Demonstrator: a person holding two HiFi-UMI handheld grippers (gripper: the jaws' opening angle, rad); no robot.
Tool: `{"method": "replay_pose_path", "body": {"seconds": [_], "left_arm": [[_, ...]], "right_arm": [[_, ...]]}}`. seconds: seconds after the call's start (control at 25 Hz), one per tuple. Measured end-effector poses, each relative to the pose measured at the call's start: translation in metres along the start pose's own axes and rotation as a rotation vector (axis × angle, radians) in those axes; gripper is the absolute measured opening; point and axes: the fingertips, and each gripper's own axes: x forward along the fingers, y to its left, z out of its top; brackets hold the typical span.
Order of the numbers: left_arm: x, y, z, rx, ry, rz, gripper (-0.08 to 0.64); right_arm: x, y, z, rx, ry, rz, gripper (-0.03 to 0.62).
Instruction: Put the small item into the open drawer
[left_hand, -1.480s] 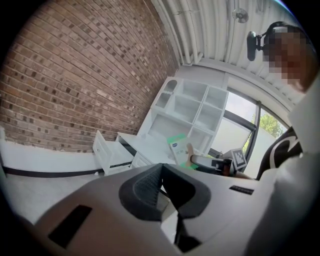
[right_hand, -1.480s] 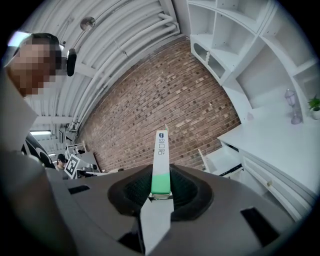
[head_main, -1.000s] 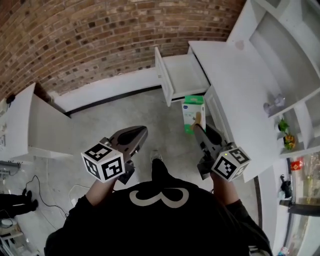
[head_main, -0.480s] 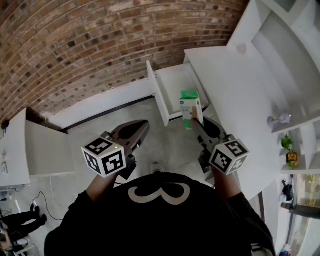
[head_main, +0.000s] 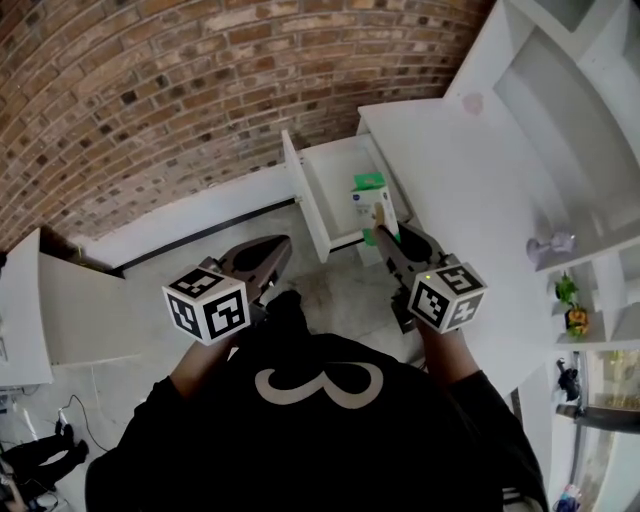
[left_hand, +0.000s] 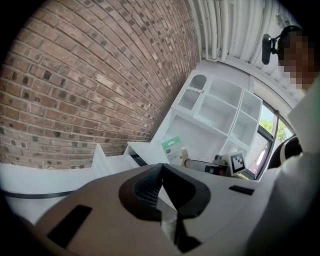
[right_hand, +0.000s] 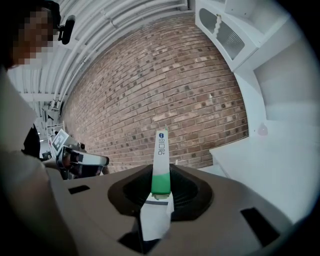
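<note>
Right gripper: jaws narrow, clamped on the box, which sticks out past the tips, edge-on. Open drawer lies just beyond the tips. Left gripper: jaws together, nothing between.

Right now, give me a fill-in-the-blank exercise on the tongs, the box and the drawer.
The box in the right tongs is white and ____.
The left tongs are shut and hold ____.
The drawer stands ____.
The wall behind it is ____.
Missing words: green, nothing, open, brick.
</note>
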Motion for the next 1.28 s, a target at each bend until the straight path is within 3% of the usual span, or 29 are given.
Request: {"method": "replay_pose_path", "body": {"seconds": [0.4,0.6,0.92,1.08,1.28], "left_arm": [[0.049,0.039,0.013,-0.021,0.056,-0.025,0.003],[0.08,0.074,0.025,-0.043,0.094,-0.02,0.003],[0.119,0.138,0.027,-0.099,0.148,0.012,0.003],[0.129,0.163,0.016,-0.163,0.18,0.027,0.003],[0.141,0.191,0.012,-0.134,0.209,0.054,0.003]], "right_arm": [[0.066,-0.047,-0.004,-0.039,0.075,-0.055,0.091],[0.112,-0.079,-0.016,-0.001,0.135,-0.078,0.091],[0.191,-0.134,-0.064,-0.026,0.263,-0.141,0.091],[0.219,-0.158,-0.103,-0.026,0.347,-0.18,0.091],[0.26,-0.192,-0.138,-0.065,0.429,-0.232,0.091]]}}
